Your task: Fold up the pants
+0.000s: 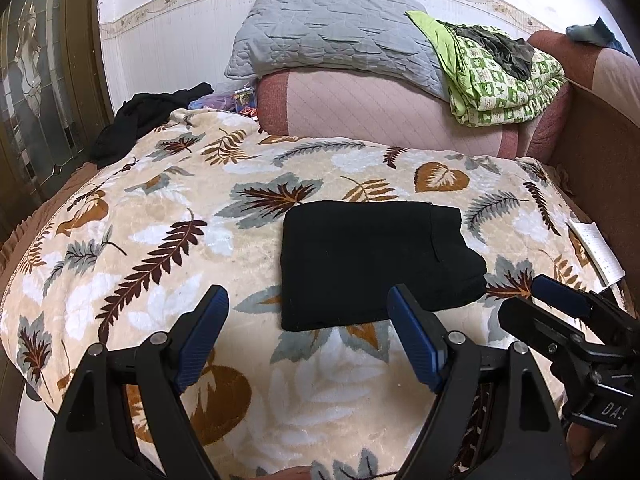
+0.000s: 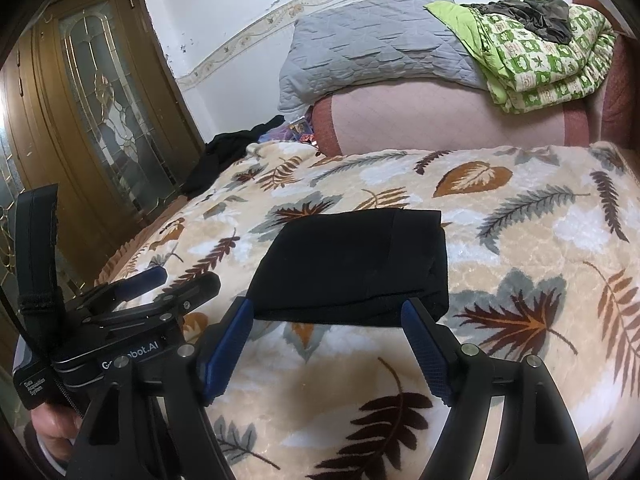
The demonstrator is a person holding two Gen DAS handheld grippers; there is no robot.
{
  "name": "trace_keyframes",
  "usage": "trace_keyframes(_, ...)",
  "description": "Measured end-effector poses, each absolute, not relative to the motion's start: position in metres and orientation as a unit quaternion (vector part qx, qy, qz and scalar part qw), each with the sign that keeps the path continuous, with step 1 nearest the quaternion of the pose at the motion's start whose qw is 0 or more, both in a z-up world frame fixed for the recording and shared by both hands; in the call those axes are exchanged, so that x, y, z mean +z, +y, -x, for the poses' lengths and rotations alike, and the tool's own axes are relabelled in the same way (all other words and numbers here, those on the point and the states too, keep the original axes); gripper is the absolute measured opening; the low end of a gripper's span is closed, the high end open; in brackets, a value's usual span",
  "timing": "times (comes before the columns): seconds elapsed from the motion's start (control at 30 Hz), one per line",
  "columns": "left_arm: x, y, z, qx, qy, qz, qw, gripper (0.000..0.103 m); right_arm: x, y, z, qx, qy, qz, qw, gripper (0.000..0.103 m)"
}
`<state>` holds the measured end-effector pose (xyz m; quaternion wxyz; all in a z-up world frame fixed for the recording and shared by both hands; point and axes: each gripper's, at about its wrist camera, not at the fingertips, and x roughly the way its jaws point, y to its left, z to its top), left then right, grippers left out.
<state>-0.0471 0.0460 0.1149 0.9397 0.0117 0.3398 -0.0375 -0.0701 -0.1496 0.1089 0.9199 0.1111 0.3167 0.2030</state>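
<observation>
Left wrist: black pants (image 1: 372, 264), seemingly neatly folded.

This is a bedroom in a home. A bed (image 1: 120, 272) is spread with a cream plush blanket printed with brown and grey leaves. At its head lie a pink quilted bolster (image 1: 384, 108), a grey quilted pillow (image 1: 328, 28) and a folded green patterned quilt (image 1: 504, 80). A dark garment (image 1: 136, 120) is heaped at the far corner. Beside the bed stands a wooden door with leaded glass (image 2: 108, 112), and a floral border (image 2: 256, 32) runs along the white wall.
</observation>
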Motion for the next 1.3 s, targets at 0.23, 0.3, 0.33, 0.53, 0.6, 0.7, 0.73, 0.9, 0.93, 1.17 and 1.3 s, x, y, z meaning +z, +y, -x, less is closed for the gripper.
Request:
trace_keyframes(0.23, 0.114, 0.0465, 0.0485, -0.038, 0.342, -0.011, 0.939, 0.082, 0.108, -0.1497, 0.0697, 0.203, 0.317, -0.111, 0.92, 0.078)
trace_keyframes(0.3, 0.1136, 0.0469, 0.0491, -0.037, 0.341, -0.01, 0.939, 0.082, 0.1079, -0.1496, 0.0697, 0.203, 0.318, -0.112, 0.919, 0.078)
trace_keyframes(0.33, 0.1135, 0.0472, 0.0499, -0.037, 0.342, -0.01, 0.939, 0.082, 0.1076, -0.1494, 0.07, 0.203, 0.318, -0.112, 0.919, 0.078)
trace_keyframes(0.53, 0.1132, 0.0468, 0.0501, -0.037, 0.342, -0.011, 0.939, 0.082, 0.1074, -0.1486, 0.0699, 0.204, 0.319, -0.112, 0.919, 0.079)
trace_keyframes(0.6, 0.1128, 0.0467, 0.0499, -0.038, 0.342, -0.011, 0.939, 0.082, 0.1075, -0.1487, 0.0685, 0.205, 0.318, -0.112, 0.919, 0.079)
trace_keyframes(0.7, 0.1113, 0.0471, 0.0499, -0.037, 0.344, -0.012, 0.938, 0.082, 0.1067, -0.1485, 0.0683, 0.205, 0.319, -0.111, 0.919, 0.079)
trace_keyframes(0.73, 0.1108, 0.0478, 0.0504, -0.037, 0.344, -0.012, 0.938, 0.082, 0.1064, -0.1487, 0.0681, 0.205, 0.32, -0.111, 0.918, 0.079)
trace_keyframes(0.9, 0.11, 0.0469, 0.0493, -0.037, 0.345, -0.012, 0.938, 0.082, 0.1061, -0.1492, 0.0679, 0.203, 0.321, -0.112, 0.918, 0.079)
trace_keyframes(0.93, 0.1099, 0.0468, 0.0494, -0.037, 0.345, -0.012, 0.938, 0.082, 0.106, -0.1492, 0.0679, 0.203, 0.321, -0.112, 0.918, 0.079)
trace_keyframes(1.17, 0.1086, 0.0473, 0.0479, -0.038, 0.347, -0.011, 0.937, 0.082, 0.1063, -0.151, 0.068, 0.2, 0.32, -0.109, 0.92, 0.08)
trace_keyframes(1.3, 0.1079, 0.0455, 0.0481, -0.039, 0.345, -0.013, 0.938, 0.082, 0.1062, -0.1518, 0.0673, 0.198, 0.321, -0.109, 0.92, 0.08)
